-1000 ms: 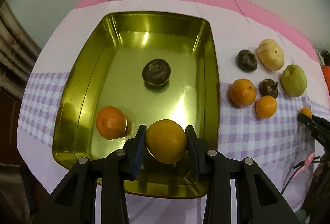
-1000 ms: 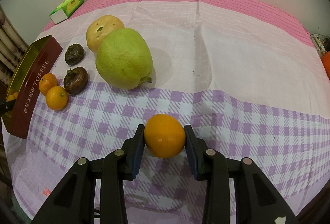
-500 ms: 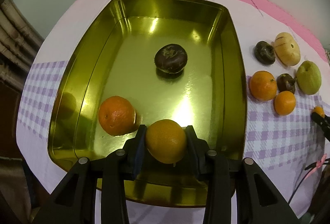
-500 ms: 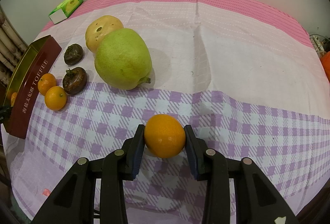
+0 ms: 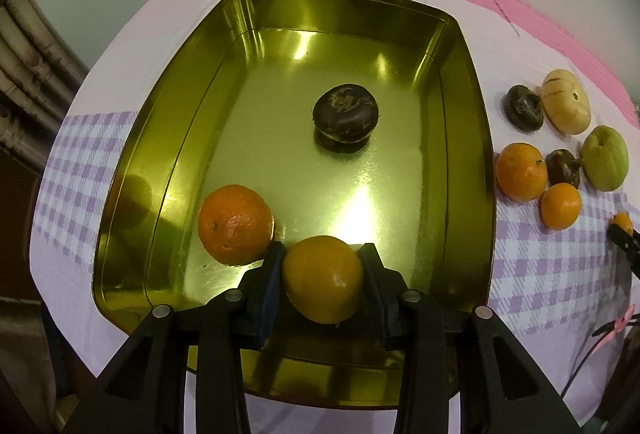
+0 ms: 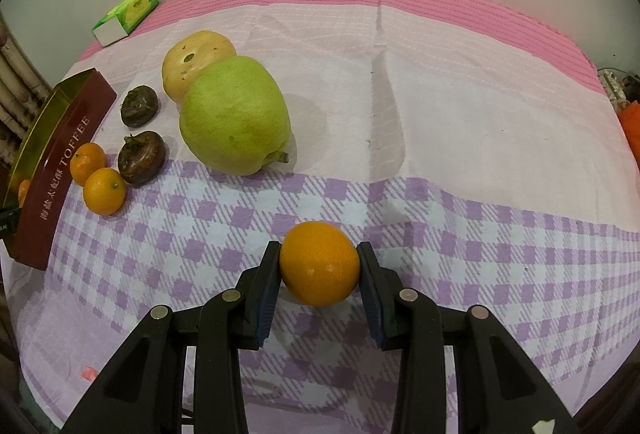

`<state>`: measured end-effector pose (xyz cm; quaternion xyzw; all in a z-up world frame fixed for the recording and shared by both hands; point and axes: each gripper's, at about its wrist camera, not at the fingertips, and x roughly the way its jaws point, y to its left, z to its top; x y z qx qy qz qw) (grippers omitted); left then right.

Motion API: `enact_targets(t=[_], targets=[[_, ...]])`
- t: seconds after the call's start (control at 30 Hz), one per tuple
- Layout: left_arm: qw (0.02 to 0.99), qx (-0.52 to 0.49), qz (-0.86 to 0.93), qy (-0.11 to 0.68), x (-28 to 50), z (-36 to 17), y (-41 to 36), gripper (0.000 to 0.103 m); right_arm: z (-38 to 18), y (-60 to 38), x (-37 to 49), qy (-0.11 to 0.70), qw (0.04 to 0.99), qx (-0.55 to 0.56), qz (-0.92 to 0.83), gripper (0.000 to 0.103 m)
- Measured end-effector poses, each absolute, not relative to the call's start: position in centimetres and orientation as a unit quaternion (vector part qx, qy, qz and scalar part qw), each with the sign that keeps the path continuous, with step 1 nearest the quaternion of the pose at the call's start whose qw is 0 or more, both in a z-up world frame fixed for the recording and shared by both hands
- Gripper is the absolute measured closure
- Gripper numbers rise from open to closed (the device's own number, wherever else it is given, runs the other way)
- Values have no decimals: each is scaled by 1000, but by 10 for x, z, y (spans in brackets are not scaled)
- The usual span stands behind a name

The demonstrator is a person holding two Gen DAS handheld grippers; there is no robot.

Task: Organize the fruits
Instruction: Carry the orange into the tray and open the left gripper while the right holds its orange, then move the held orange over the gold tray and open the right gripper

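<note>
**Two oranges held, tin drop pending**

A round orange citrus fruit (image 5: 322, 279) was seen clamped between the fingers of the left gripper (image 5: 322, 274), held over the near end of the shiny gold rectangular metal tin (image 5: 464, 138). Inside the tin a ribbed orange mandarin (image 5: 236, 224) sat just beside the left finger, and a dark brown wrinkled round fruit (image 5: 345, 116) sat further in. A second smooth orange fruit (image 6: 319, 263) was gripped by the right gripper (image 6: 319, 266) above the purple-checked tablecloth (image 6: 500, 234), well apart from the tin. A large green apple-like fruit (image 6: 235, 116), a pale yellow fruit (image 6: 192, 54), two dark fruits and two small oranges were left beside the tin's maroon wall. Risks judged: if released from height, the held fruit could be bounced off the slick metal; the mandarin could be knocked by the left finger as it opens; the near rim could be caught if lowered too close to it
</note>
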<state>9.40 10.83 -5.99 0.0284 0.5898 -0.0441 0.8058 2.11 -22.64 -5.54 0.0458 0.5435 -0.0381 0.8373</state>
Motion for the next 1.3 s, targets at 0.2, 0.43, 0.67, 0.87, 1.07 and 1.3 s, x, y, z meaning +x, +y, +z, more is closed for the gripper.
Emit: enact_targets(t=[0.2,0.43,0.67,0.87,1.07,1.3], targets=[[806,29,-43,589,92,-62,109,60,-55,-226,21,543,838,44,-39,68],[814,33,-48,577,87,-50,107,43,-48,-221,21,538,841,50,-32,68],[829,35,-50,556,83,-31,107,39,-39,-205,20,535,842,66,-10,68],[853,22,-35,520,82,-5,123,38,-25,-177,28,526,849,56,20,68],[869,14,9,494,87,15,150,38,-5,-129,46,509,858,22,68,68],[871,1,58,489,79,22,185,28,11,-54,74,494,857,-20,146,68]])
